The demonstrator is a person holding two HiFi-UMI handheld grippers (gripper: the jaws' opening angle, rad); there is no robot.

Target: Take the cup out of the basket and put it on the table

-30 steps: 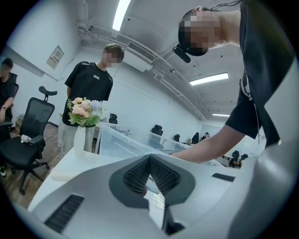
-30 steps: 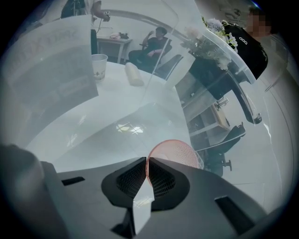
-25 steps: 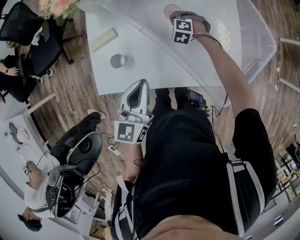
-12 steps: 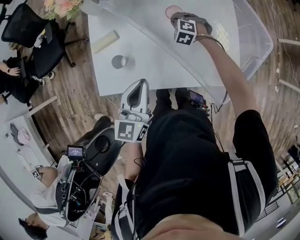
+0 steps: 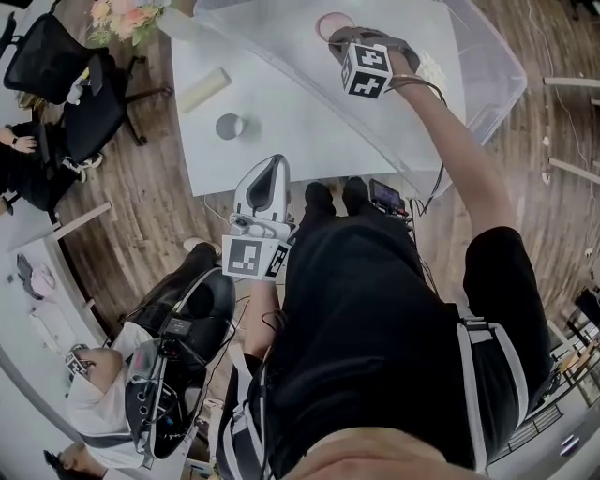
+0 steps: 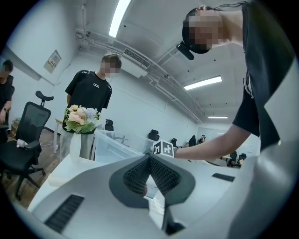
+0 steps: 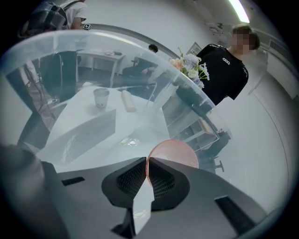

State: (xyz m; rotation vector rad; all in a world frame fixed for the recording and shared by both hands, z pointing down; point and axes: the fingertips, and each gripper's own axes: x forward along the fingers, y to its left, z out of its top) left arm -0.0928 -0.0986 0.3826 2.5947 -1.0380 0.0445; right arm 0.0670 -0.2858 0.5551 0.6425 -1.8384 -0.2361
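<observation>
While the left gripper (image 5: 270, 167) has barely shifted, parked level to the left of the basket (image 5: 497, 94) off the table (image 5: 281, 122) edge with jaws closed on nothing, the right gripper (image 5: 339, 36) has come up a bit inside the basket versus a second ago. Its jaws pinch the rim of the pink cup (image 5: 328, 21), so the cup is inside the basket, not on the table. Cup's lower part hidden behind that gripper in the head view; left forearm mostly hidden by the torso. Right arm stretched out over the basket's near wall, gripper tipped steeply down.
</observation>
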